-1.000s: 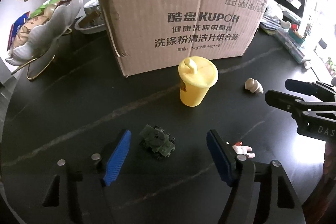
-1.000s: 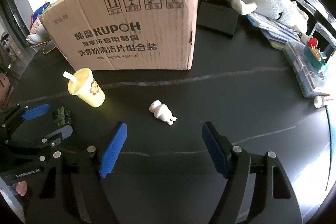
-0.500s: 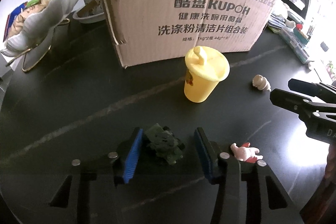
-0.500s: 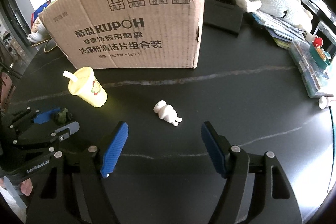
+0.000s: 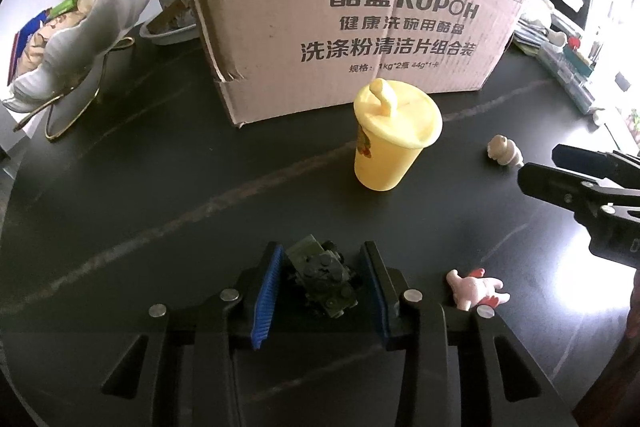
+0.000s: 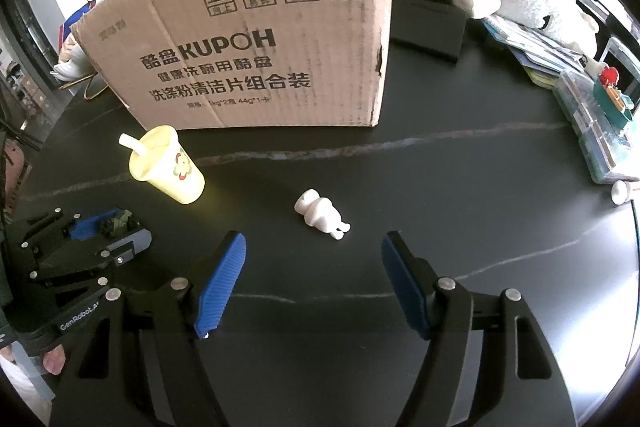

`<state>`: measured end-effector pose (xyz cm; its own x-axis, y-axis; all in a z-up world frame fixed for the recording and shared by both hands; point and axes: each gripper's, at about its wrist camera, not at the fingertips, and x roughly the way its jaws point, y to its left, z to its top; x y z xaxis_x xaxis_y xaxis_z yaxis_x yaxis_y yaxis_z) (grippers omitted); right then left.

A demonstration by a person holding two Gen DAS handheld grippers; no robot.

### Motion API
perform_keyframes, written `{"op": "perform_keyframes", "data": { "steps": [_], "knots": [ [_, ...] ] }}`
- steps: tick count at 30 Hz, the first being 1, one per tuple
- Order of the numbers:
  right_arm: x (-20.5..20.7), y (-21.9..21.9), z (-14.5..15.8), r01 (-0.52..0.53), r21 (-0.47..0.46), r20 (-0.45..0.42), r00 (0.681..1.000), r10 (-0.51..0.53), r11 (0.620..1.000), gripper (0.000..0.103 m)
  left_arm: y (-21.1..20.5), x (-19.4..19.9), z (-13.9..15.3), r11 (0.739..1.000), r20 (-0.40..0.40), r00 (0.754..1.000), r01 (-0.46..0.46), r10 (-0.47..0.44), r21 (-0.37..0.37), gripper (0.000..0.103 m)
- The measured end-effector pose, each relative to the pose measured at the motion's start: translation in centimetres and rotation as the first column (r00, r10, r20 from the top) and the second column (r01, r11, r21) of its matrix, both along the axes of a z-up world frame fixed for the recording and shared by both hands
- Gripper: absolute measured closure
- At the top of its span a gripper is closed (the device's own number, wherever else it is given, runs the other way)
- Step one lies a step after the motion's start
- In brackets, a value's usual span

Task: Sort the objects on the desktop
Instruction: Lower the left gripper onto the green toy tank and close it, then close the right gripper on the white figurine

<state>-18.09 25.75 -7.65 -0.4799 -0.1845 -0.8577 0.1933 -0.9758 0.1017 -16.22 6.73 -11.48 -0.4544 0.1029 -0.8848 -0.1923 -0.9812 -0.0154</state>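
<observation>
Where left fingers (image 5: 320, 279) pinch green toy tank (image 5: 324, 277), underside hidden, right fingers (image 6: 312, 279) apart.

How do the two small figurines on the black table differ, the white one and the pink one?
The white figurine is plain cream all over; the pink figurine has red bits. The white figurine lies ahead of the open right tongs; the pink figurine lies beside the left tongs holding the green toy tank. Both lie on the table.
</observation>
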Motion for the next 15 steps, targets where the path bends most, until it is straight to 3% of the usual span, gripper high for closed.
{"op": "perform_keyframes", "data": {
  "steps": [5,8,15],
  "knots": [
    [-0.2,-0.2,0.0,-0.001,0.001,-0.002,1.000,0.001,1.000,0.037,-0.1,0.0,0.1,1.000,0.003,1.000,-0.005,0.005,0.003,0.068],
    [-0.3,-0.2,-0.3,0.000,0.000,-0.001,1.000,0.000,1.000,0.039,-0.2,0.0,0.2,1.000,0.004,1.000,-0.006,0.006,0.007,0.075],
    [-0.9,-0.3,-1.1,0.005,-0.007,0.017,1.000,-0.005,1.000,0.043,-0.3,0.0,0.2,1.000,0.005,1.000,-0.008,0.008,0.015,0.075]
  ]
}}
